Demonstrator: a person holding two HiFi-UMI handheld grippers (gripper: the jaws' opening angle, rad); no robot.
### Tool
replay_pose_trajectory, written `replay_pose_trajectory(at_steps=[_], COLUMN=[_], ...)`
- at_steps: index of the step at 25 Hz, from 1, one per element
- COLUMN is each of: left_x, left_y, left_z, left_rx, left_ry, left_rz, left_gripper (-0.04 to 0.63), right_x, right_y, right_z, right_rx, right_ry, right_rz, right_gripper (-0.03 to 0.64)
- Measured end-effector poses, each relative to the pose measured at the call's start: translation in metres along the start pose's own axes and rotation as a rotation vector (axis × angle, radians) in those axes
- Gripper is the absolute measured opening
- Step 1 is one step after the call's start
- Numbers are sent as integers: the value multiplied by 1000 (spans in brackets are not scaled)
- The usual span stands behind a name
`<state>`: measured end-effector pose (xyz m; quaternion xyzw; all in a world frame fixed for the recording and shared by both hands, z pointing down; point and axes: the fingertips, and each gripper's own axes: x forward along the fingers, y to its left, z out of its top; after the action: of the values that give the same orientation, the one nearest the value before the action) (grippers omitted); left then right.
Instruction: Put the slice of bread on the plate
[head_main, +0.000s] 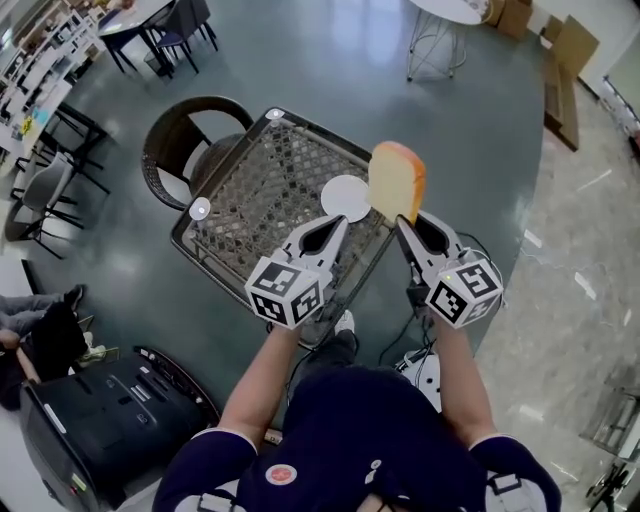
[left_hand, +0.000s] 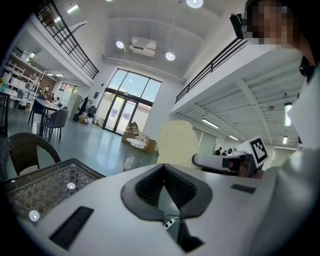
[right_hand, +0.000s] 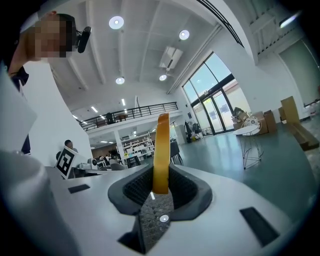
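A slice of bread (head_main: 397, 180) with an orange-brown crust stands upright in the air, and my right gripper (head_main: 403, 222) is shut on its lower edge. In the right gripper view the bread (right_hand: 161, 150) shows edge-on between the pads. A small round white plate (head_main: 346, 197) lies on the wire-mesh table (head_main: 262, 190), just left of the bread and below it. My left gripper (head_main: 341, 222) hovers near the plate's near edge, shut and holding nothing. The left gripper view shows its tips (left_hand: 163, 167) meeting, with the bread's pale face (left_hand: 177, 145) and the right gripper (left_hand: 215, 161) beyond.
A dark wicker chair (head_main: 190, 140) stands at the table's far left side. White discs (head_main: 200, 208) mark the table's corners. A black case (head_main: 110, 410) lies on the floor at lower left. A round white table (head_main: 445, 12) and cardboard boxes (head_main: 565, 60) stand far off.
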<state>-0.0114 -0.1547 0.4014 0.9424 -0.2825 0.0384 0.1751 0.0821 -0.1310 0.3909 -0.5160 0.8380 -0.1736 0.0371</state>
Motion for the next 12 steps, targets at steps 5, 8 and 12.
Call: replay_pose_trajectory(at_steps=[5,8,12], left_x=[11,13,16], left_y=[28,41,48], left_z=[-7,-12,-15], left_rx=[-23,-36,-45], left_ry=[18,25,23], left_rz=[10,12,18], left_gripper=[6,6,6], right_x=[32,45,54], right_y=[-9,-12,-15], right_z=[-9,-15,-24], right_rx=[5,12,27], right_ry=[48,69,98], right_rz=[1,-3,4], right_gripper=[89,89,89])
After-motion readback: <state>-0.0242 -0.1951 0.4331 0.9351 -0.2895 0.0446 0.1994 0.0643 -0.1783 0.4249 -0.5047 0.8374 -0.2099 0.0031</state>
